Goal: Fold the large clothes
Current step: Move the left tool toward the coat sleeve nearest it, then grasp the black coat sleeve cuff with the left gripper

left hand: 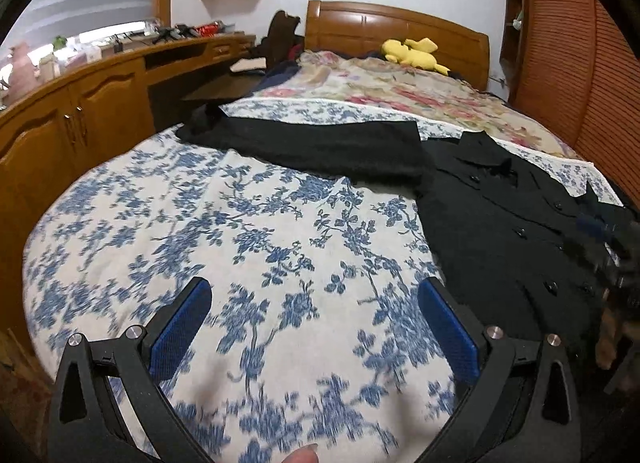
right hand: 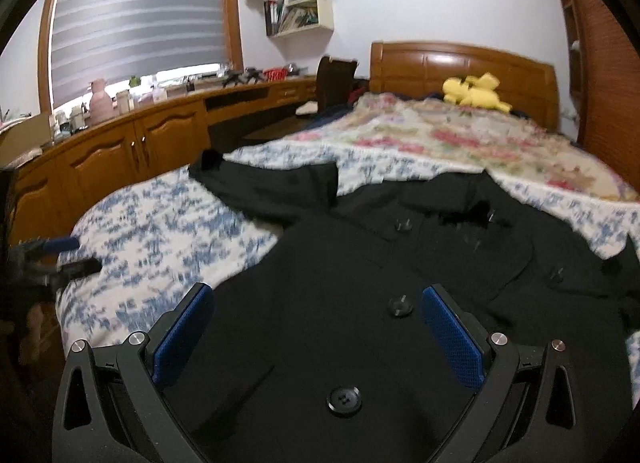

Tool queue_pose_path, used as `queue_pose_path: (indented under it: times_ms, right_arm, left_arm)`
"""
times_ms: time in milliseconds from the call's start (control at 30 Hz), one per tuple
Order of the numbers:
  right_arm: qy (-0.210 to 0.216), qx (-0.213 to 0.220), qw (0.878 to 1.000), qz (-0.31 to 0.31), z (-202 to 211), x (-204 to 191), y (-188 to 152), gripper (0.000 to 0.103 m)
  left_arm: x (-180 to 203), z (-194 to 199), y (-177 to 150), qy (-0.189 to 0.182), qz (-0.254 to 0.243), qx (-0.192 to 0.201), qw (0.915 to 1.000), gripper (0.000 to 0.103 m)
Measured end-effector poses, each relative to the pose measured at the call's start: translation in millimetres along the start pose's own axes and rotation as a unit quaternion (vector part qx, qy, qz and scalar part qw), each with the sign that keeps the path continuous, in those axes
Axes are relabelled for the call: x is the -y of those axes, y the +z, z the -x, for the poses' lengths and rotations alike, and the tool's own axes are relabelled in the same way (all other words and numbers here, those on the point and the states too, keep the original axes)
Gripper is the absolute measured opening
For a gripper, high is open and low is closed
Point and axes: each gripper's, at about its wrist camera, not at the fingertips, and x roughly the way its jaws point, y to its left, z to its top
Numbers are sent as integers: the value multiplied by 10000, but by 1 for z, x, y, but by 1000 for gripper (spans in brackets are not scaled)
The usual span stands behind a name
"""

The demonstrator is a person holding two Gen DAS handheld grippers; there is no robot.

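The bed (left hand: pixel 160 223) carries my black coat (right hand: pixel 340 263), spread button-side up across the centre and lower frame of the right view, one sleeve (left hand: pixel 320 143) stretched toward upper left. Risk, in my judgement: heavy cloth may bunch or slide over the bed edge if I pinch one layer only. My right tool (right hand: pixel 316 327) hovers over the coat front, released, holding nothing. My left tool (left hand: pixel 316 323) hangs over bare sheet, likewise released.

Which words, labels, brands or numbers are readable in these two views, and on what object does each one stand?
None can be read.
Books on the wall shelf: spines too small and blurred.
Items on the wooden counter: any labels too small.
Black coat: no label or tag showing.
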Motion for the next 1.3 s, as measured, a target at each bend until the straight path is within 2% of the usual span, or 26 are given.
queue_pose_path:
  times_ms: [100,333,600,800,867,1033,1167,1267,1300]
  right_arm:
    - [28,-200,9998,-45,-1,10,-5,103]
    - [-102,-232,9996,96,11,21,-1,103]
    - [-158,-285,9994,148,-3,2,4,103]
    - [-166,-295,9993,153,-12,-7,6,103]
    - [-153,-296,9993,139,-13,-6,6,103]
    - [-118,-318,9994,84,-15,-3,6,103]
    - [-91,-332,9994,48,-18,-2,6,103]
    - [-78,-339,9994,31,-19,-1,5,103]
    - [-79,-338,9994,31,-19,-2,5,103]
  left_arm:
    - [-6,-18,10,-135,10,-103,9999,103]
    - [-16,-57,40,-162,-141,-192,9996,103]
    - [-23,-108,80,-160,-227,-357,9990,103]
    - [-32,-157,109,-139,52,-546,9984,102]
    - [-38,-176,117,-164,205,-648,9976,98]
    - [-57,-224,129,-193,717,-1095,9912,67]
    - [-71,-241,132,-232,1200,-1136,9860,60]
    - [-71,-245,136,-235,1281,-1119,9851,55]
    - [-70,-246,137,-222,1259,-1121,9854,45]
